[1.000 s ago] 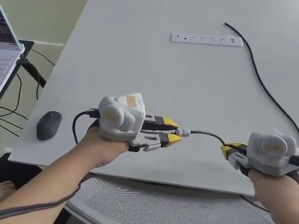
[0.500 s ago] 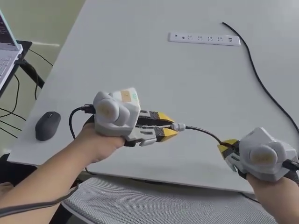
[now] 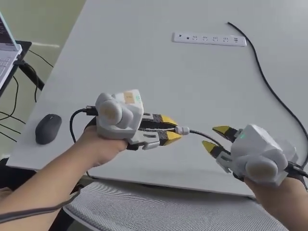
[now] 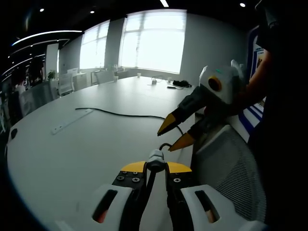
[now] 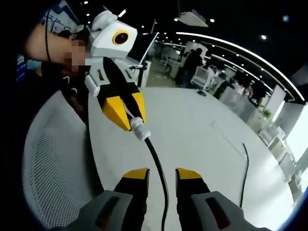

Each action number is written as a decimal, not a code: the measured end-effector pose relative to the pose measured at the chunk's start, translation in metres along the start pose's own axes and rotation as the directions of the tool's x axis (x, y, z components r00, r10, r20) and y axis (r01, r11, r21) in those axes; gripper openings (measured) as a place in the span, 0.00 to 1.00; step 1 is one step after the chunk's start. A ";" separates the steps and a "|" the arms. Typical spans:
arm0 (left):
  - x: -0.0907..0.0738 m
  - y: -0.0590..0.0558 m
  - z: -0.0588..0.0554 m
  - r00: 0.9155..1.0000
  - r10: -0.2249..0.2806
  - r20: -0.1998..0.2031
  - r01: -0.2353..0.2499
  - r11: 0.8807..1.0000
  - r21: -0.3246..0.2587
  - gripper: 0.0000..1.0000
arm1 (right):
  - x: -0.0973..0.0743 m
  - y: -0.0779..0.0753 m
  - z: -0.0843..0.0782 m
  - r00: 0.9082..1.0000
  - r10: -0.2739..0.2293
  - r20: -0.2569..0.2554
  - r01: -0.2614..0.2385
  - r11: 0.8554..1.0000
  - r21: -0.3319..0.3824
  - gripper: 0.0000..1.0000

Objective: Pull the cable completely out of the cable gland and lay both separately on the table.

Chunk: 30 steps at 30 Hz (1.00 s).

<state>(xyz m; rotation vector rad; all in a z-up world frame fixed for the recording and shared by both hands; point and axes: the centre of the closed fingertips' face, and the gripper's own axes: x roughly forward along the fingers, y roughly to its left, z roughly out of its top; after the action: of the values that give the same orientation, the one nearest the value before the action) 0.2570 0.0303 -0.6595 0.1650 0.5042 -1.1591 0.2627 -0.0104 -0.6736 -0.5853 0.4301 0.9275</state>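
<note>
Over the near edge of the pale grey table (image 3: pixel 144 72), the left gripper (image 3: pixel 169 132) pinches the small white plastic cable gland (image 3: pixel 182 130) in its jaws, and the thin black cable (image 3: pixel 199 132) runs from it between the spread jaws of the right gripper (image 3: pixel 215 138).

Head view looks steeply down across the table (image 3: pixel 144 57); the gripper views face each other at close range, both sharing the cable gland (image 4: pixel 156 158).
</note>
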 end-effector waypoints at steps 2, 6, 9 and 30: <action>0.000 -0.001 0.000 1.000 -0.004 -0.001 0.004 1.000 0.005 0.15 | 0.003 0.005 0.007 1.000 0.010 0.002 -0.010 0.999 -0.039 0.16; 0.001 -0.003 -0.001 1.000 -0.013 -0.008 0.013 1.000 0.014 0.15 | 0.011 0.012 0.010 0.999 0.041 -0.005 -0.041 0.994 -0.103 0.12; 0.001 -0.004 0.000 1.000 -0.018 -0.007 0.018 1.000 0.013 0.15 | 0.013 0.012 0.009 0.999 0.048 -0.015 -0.050 0.989 -0.140 0.06; 0.009 -0.004 -0.001 0.999 -0.030 -0.014 0.030 0.999 0.012 0.15 | 0.015 0.010 0.008 0.998 0.067 -0.017 -0.069 0.988 -0.140 0.00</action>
<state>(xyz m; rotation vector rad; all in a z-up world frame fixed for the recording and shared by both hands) 0.2556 0.0217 -0.6635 0.1772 0.5135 -1.1909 0.2633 0.0086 -0.6794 -0.7081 0.4002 1.0256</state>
